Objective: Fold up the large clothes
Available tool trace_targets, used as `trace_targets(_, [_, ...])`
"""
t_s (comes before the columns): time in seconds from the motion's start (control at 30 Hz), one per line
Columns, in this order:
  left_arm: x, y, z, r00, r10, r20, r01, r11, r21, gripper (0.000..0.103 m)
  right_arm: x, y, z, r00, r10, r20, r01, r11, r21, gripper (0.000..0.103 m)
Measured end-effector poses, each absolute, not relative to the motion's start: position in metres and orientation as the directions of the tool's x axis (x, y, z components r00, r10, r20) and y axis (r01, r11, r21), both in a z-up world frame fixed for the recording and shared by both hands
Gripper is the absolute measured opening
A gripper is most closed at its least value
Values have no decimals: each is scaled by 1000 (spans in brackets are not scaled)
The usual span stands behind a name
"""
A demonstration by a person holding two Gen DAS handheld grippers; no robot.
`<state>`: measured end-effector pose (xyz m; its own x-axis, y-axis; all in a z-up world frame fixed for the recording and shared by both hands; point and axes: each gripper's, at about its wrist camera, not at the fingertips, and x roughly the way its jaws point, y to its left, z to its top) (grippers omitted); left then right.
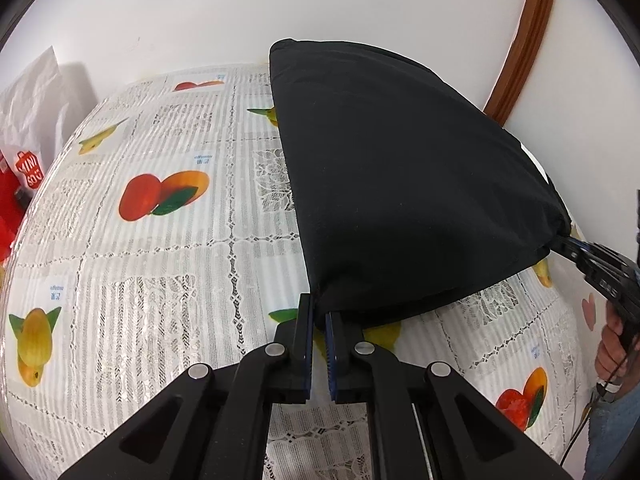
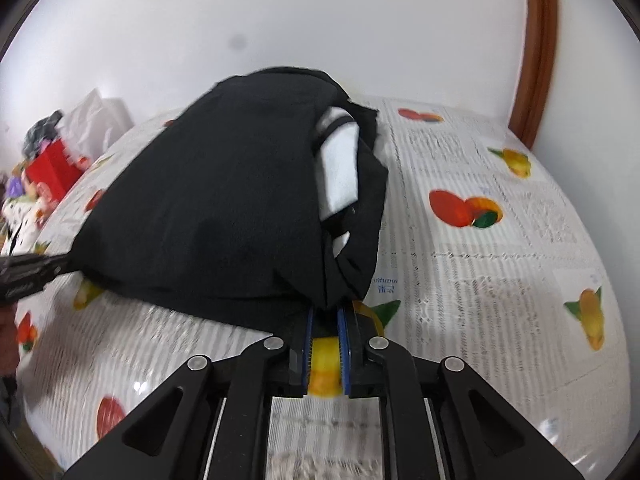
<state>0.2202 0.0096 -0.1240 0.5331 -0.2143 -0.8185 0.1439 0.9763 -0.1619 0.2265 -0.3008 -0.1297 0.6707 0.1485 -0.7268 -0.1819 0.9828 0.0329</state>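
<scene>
Black garment point(image 1: 400, 184) is lifted at its near edge over the bench point(image 1: 160, 264), which has a fruit-print lace cloth; far part droops back toward the wall.

Left wrist view: left tongs point(image 1: 319, 312) clamped on the garment's near left corner, jaws nearly together w/ fabric pinched at the tips. Right tongs point(image 1: 576, 249) seen from the side at frame right, gripping the other corner, w/ the person's hand point(image 1: 614, 344) on the handle. Fabric looks smooth, plain black here. Also only here: white bag w/ red label point(image 1: 28, 168) at far left.

Right wrist view: right tongs point(image 2: 325, 309) clamped on a bunched corner; jaws a bit apart, yellow fruit print showing thru the gap lower down. This side shows a white inner part point(image 2: 340, 168) inside the black folds, hidden from the left cam. Left tongs point(image 2: 64, 265) enter at left edge, blurred, at the garment's corner. Red box point(image 2: 50, 172) and clutter at far left. Brown wood trim point(image 2: 538, 52) on the wall in both.
</scene>
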Motion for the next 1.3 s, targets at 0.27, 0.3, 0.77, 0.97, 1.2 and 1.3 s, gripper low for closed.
trace_targets(0.27, [206, 15, -117, 544, -210, -812, 131, 978, -164, 7, 207, -312, -95, 745, 237, -624, -214, 970, 112, 23])
trace_targets(0.3, [204, 15, -115, 546, -206, -812, 130, 978, -161, 9, 209, -311, -94, 747, 239, -621, -212, 970, 119, 24])
trace_targets(0.77, [172, 27, -78, 631, -140, -763, 81, 990, -115, 50, 215, -303, -115, 675, 155, -721, -63, 986, 153, 11])
trace_targets(0.97, [154, 24, -61, 655, -128, -745, 66, 992, -112, 60, 178, -292, -82, 711, 76, -699, -17, 996, 91, 15])
trace_targets(1.2, [122, 22, -40, 692, -95, -716, 50, 995, -85, 72, 133, -275, -56, 716, -47, -697, 47, 999, -19, 54])
trace_targets(1.3, [106, 22, -30, 704, -98, -703, 47, 995, -91, 77, 112, -271, -47, 719, -70, -692, 60, 997, -39, 55])
